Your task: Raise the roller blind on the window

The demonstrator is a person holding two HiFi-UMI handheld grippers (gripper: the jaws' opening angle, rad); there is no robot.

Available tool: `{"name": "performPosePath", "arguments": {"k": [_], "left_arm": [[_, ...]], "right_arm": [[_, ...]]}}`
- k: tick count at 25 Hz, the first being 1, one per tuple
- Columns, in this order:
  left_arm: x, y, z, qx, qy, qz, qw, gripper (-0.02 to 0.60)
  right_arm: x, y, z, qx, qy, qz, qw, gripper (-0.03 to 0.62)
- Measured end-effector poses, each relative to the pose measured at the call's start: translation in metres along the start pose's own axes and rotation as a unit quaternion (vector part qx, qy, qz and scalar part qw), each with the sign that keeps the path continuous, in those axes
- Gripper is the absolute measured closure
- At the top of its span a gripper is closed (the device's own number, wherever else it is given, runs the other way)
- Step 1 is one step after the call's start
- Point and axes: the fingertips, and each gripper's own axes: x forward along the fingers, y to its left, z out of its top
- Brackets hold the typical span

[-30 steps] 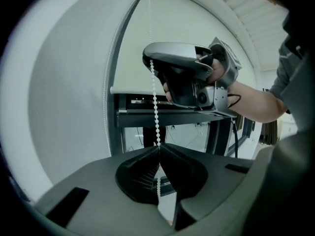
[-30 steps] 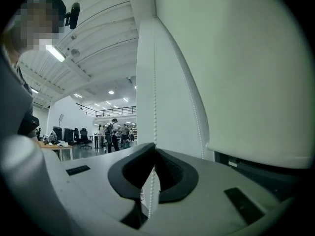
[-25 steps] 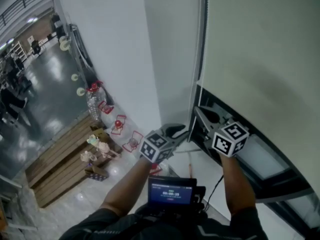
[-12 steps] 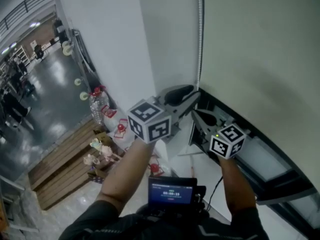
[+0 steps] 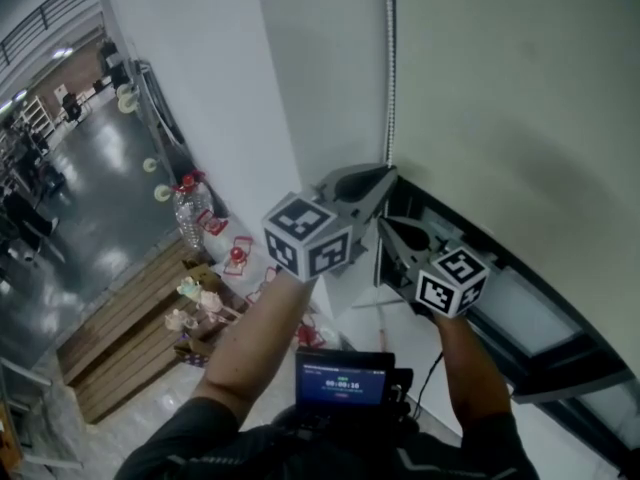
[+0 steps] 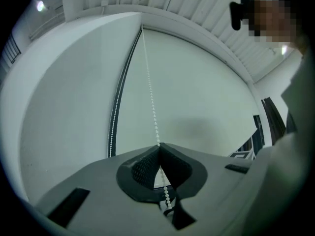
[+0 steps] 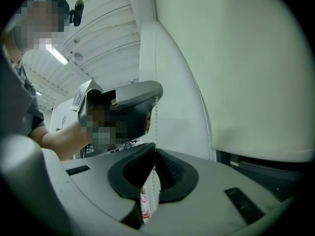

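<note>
the left gripper (image 6: 158,149) has just been closing and is clamping the bead chain (image 6: 150,90) beside the lowered blind (image 5: 520,98); the right gripper (image 7: 153,151) is pinching it below. pulling askew risks beads slipping free.

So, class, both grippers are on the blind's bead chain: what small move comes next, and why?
Probably open the right gripper, freeing the left gripper to pull down: the left's fingers have just closed on the bead chain above the right, which grips it lower.
</note>
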Motion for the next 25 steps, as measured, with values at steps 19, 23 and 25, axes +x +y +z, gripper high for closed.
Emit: {"name": "performPosePath", "arguments": {"k": [19, 23, 25], "left_arm": [[-0.019, -0.008, -0.073, -0.03, 0.045, 0.014, 0.9985, 0.576], [-0.02, -0.009, -0.082, -0.033, 0.043, 0.016, 0.9984, 0.575], [-0.021, -0.01, -0.089, -0.034, 0.051, 0.016, 0.998, 0.575]], "right_arm": [[-0.001, 0.003, -0.073, 0.039, 0.06, -0.001, 0.997, 0.582], [-0.004, 0.003, -0.087, 0.05, 0.07, -0.004, 0.996, 0.582], [-0.005, 0.002, -0.093, 0.051, 0.076, -0.007, 0.996, 0.582]]}}
